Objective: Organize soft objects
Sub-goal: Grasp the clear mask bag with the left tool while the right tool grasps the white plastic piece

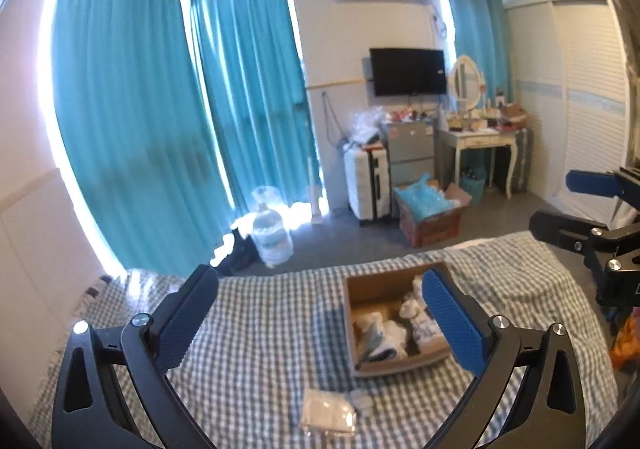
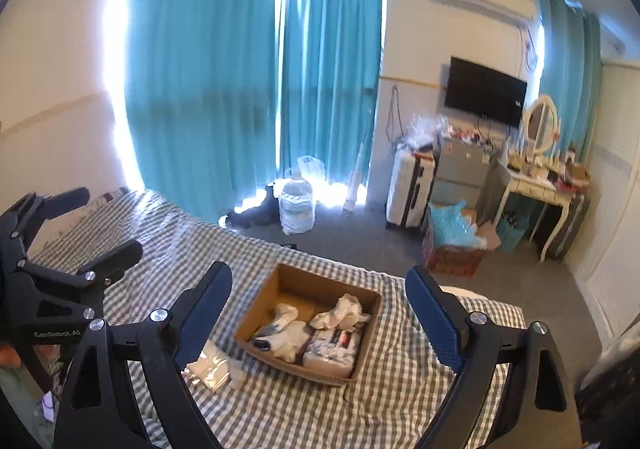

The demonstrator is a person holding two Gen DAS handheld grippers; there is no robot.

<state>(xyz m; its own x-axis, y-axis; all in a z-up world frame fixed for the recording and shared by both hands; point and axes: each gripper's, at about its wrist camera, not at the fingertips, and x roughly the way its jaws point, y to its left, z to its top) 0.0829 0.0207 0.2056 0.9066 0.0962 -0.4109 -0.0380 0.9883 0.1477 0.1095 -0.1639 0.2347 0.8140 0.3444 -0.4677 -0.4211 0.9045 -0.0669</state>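
An open cardboard box [image 2: 256, 309] sits on the checked bedspread [image 2: 304, 405] and holds several white socks [image 2: 340, 313] and a wrapped white packet [image 2: 332, 349]. The box shows in the left wrist view [image 1: 352, 329] too. A clear bag of white soft items [image 1: 328, 415] lies on the bed in front of the box; in the right wrist view the bag [image 2: 212, 367] lies left of the box. My left gripper [image 1: 320, 289] is open and empty, held above the bed. My right gripper [image 2: 320, 289] is open and empty above the box. Each gripper shows in the other's view.
The bed's far edge drops to a grey floor. There stand a water jug [image 2: 296, 205], a white suitcase [image 2: 408, 189], a box with blue plastic [image 2: 456, 245] and a dressing table [image 2: 536, 189]. Teal curtains [image 2: 224, 81] cover the windows.
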